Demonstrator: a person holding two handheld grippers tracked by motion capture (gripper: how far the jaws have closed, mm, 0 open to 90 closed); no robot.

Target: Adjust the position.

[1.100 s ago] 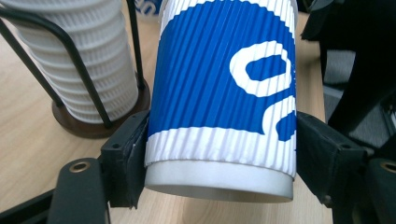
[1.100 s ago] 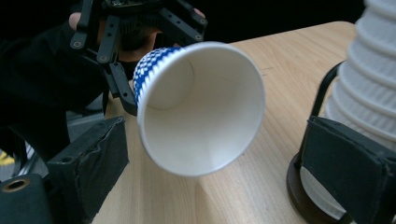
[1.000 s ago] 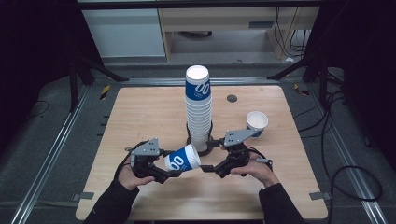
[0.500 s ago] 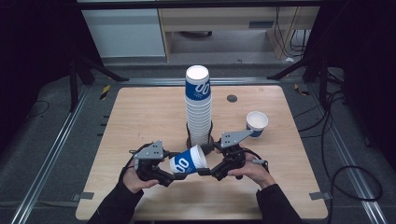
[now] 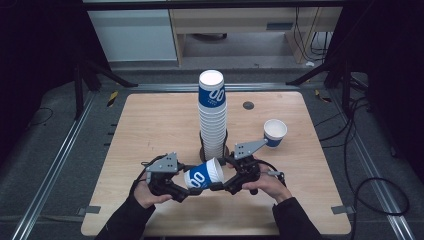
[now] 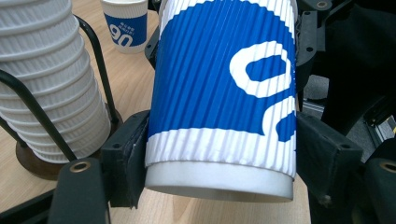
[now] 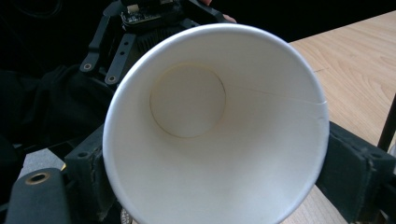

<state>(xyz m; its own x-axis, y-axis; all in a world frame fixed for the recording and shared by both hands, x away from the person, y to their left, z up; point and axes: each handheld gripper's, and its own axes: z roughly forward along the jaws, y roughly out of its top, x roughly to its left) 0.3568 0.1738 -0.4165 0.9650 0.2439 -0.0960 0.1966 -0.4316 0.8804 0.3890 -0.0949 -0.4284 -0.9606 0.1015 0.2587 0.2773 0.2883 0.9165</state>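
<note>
Fingers: left gripper (image 5: 192,189) clamps cup (image 5: 204,174) base | right gripper (image 5: 218,186) clamps rim

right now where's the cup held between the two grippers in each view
High view: the held cup lies on its side at lower centre, between the left gripper and right gripper.
Left gripper view: its blue ribbed wall spans the centre, base nearest the camera.
Right gripper view: its open white mouth faces the camera.
Shared landmark: the tall cup stack, at left in the left gripper view.
</note>
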